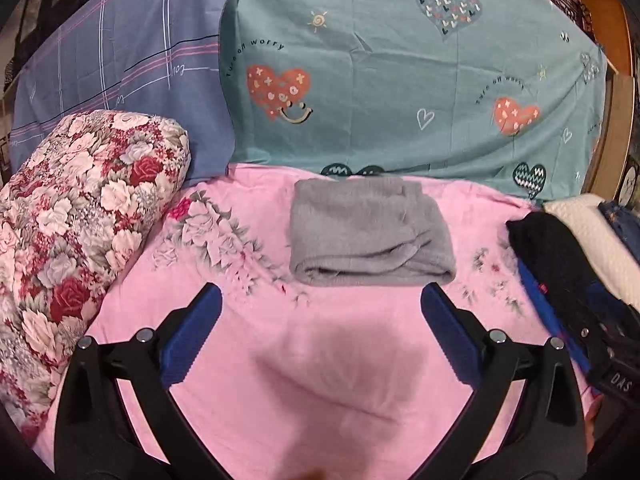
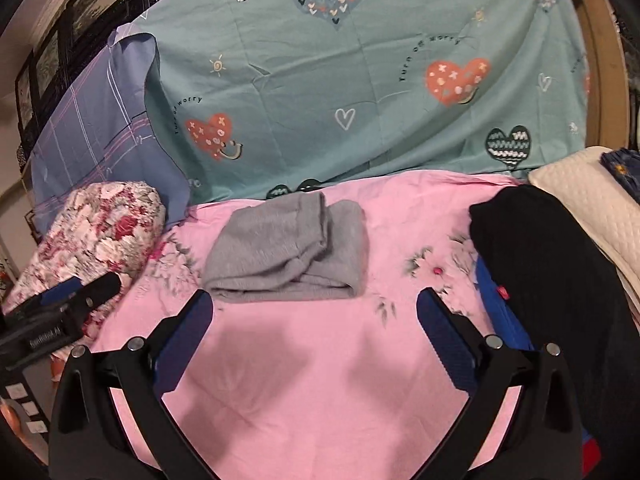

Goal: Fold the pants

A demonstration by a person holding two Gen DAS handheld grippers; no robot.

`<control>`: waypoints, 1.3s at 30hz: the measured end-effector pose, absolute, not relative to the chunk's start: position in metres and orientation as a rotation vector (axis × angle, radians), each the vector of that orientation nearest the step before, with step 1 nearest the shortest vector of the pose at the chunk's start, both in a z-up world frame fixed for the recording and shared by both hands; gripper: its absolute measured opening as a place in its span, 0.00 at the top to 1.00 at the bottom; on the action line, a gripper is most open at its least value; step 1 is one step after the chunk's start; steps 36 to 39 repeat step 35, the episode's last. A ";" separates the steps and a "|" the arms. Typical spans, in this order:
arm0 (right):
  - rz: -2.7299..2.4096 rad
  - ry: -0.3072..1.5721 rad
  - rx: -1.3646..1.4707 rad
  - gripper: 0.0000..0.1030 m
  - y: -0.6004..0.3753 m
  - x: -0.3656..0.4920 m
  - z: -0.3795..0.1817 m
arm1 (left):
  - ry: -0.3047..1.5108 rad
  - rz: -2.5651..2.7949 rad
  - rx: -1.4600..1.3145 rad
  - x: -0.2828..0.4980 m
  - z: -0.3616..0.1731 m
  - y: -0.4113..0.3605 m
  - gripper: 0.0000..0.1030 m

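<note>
The left gripper (image 1: 321, 308) has glossy black arms shaped like a wide V, blue ribbed pads (image 1: 192, 336) and round silver screws at five and seven o'clock. The right gripper (image 2: 314, 312) matches it; white lettering marks each one's black body.

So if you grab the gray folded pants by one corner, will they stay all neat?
Probably not. The gray folded pants look like soft fleece, and the layers lie loose with rumpled edges, so they would likely droop and unfold. They seem light for their bulk. The fuzzy cloth should not slip much between the ridged blue fingers.
</note>
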State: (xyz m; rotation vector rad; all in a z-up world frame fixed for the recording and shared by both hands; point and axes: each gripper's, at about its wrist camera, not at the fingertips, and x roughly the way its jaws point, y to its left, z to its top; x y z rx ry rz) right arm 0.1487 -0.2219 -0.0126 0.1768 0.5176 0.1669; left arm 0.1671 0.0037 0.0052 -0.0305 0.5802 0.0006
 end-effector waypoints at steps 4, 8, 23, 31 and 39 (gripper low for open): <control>0.125 0.526 0.073 0.01 -0.211 0.139 -0.039 | 0.626 0.002 0.003 0.173 -0.033 -0.001 0.02; 0.170 0.560 0.097 0.01 -0.206 0.141 -0.049 | 0.678 0.004 0.026 0.182 -0.051 -0.003 0.02; 0.174 0.636 0.109 0.01 -0.203 0.148 -0.066 | 0.679 -0.009 -0.014 0.175 -0.054 -0.002 0.02; 0.175 0.643 0.125 0.01 -0.203 0.148 -0.067 | 0.706 -0.006 -0.030 0.179 -0.057 0.000 0.02; 0.173 0.648 0.128 0.01 -0.203 0.147 -0.068 | 0.713 -0.002 -0.038 0.180 -0.058 0.001 0.02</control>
